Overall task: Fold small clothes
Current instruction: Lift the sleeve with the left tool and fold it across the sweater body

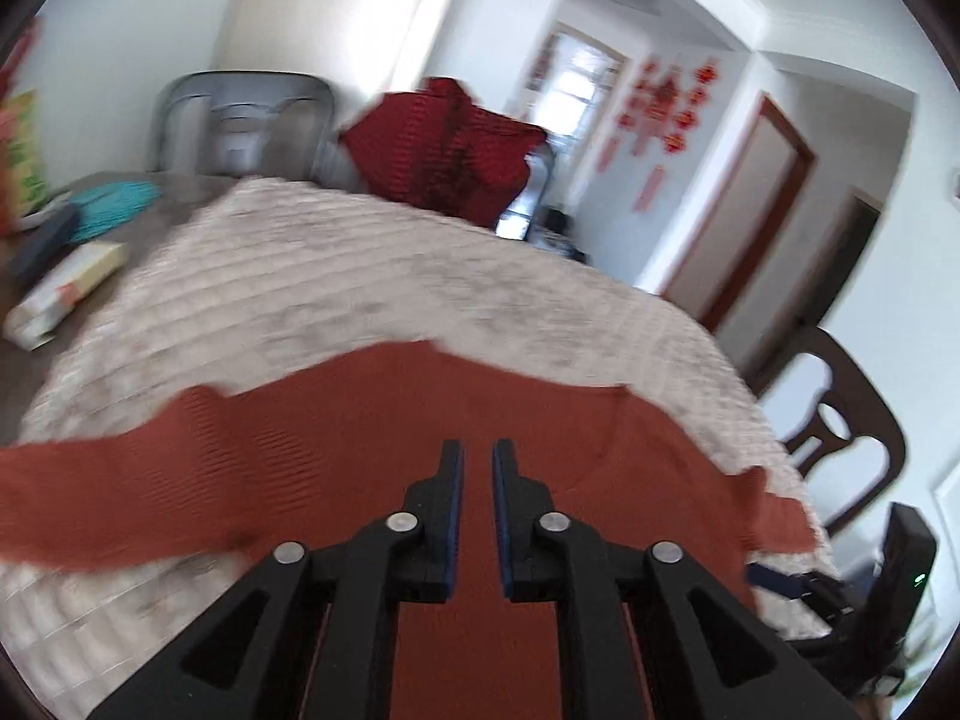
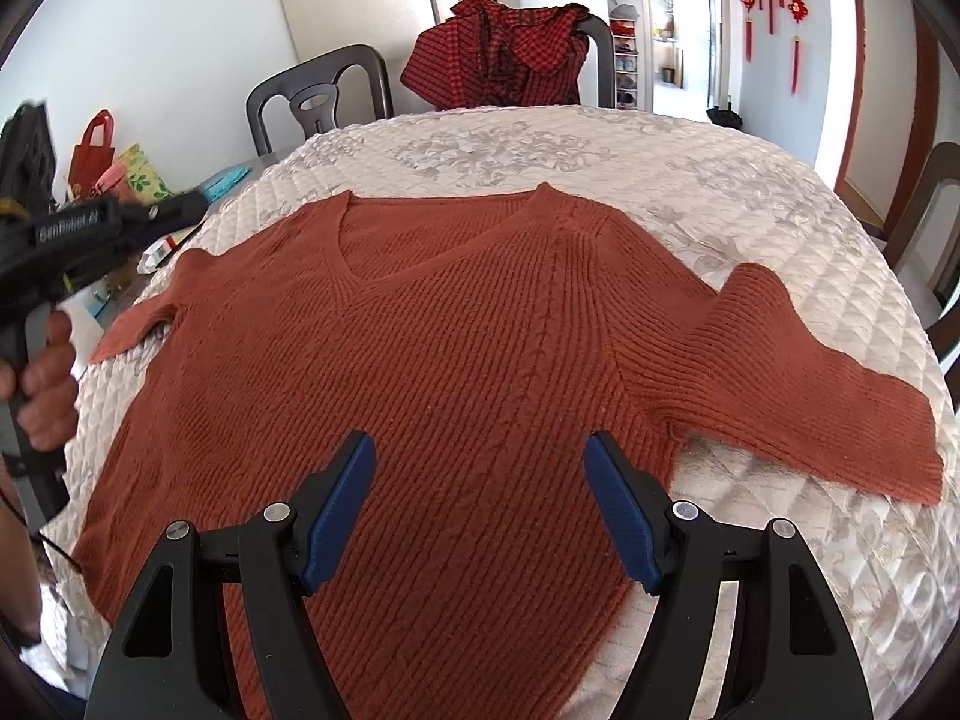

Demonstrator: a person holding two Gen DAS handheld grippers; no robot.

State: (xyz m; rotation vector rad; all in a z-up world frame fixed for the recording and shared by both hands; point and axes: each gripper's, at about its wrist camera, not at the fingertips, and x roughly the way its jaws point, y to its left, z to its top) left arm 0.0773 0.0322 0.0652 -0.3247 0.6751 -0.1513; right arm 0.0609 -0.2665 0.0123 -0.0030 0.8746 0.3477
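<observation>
Your sweater point(image 2: 468, 360) is rust orange, ribbed, with a cable twist down the front. The quilted cover point(image 2: 750, 192) on the worktop is cream with a grey floral print. The garment point(image 2: 510, 54) on the chair is red-and-black check. Your tongs point(image 2: 480, 510) are black with blue pads point(image 2: 342, 510).

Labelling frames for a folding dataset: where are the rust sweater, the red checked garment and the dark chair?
rust sweater point(image 2: 456, 372), right wrist view, chest.
red checked garment point(image 2: 510, 54), right wrist view, middle.
dark chair point(image 2: 318, 96), right wrist view, backrest.
</observation>
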